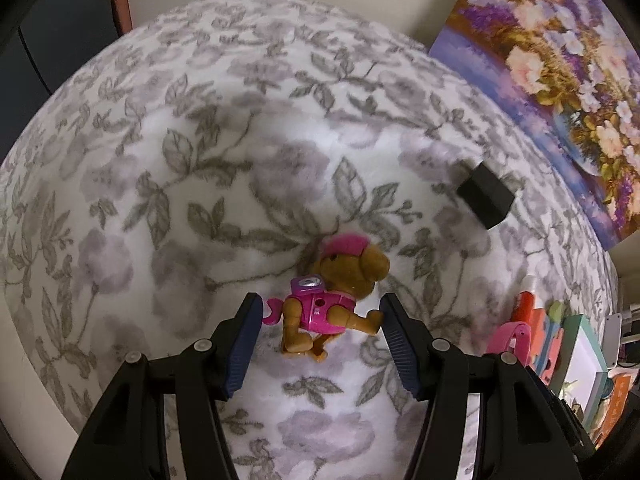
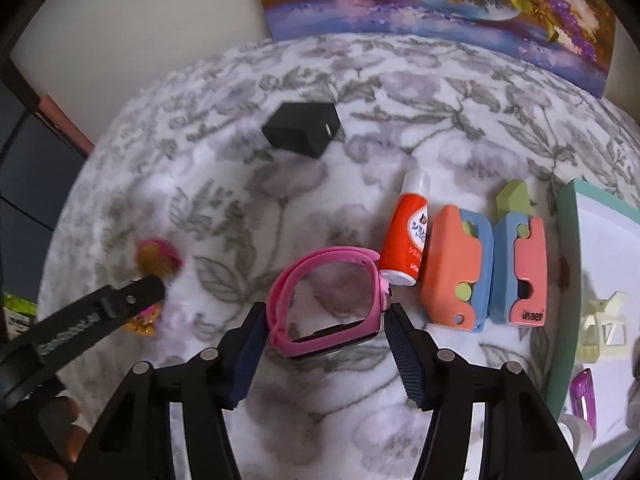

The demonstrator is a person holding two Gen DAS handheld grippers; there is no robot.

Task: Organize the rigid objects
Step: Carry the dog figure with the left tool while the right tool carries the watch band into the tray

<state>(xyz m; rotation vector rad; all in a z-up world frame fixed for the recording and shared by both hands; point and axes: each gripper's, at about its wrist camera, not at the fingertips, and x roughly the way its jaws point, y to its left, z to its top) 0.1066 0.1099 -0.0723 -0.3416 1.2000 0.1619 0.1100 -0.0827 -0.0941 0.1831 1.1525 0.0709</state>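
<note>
A brown toy dog (image 1: 340, 300) in pink hat and vest lies on the floral blanket (image 1: 200, 160), between the fingers of my left gripper (image 1: 322, 305). Its tail touches the left pad and a paw touches the right pad, so the gripper is shut on it. In the right wrist view the same toy dog (image 2: 158, 258) shows blurred under one finger (image 2: 138, 294) of the left gripper. My right gripper (image 2: 326, 311) is shut on a pink wristwatch (image 2: 320, 300), with both pads against the strap loop.
A black charger block (image 2: 302, 128) lies farther back. Right of the watch lie an orange glue stick (image 2: 404, 236) and two coral-and-blue holders (image 2: 454, 268). A teal-rimmed tray (image 2: 564, 280) at the right edge holds clips. A flower painting (image 2: 440, 0) leans on the wall.
</note>
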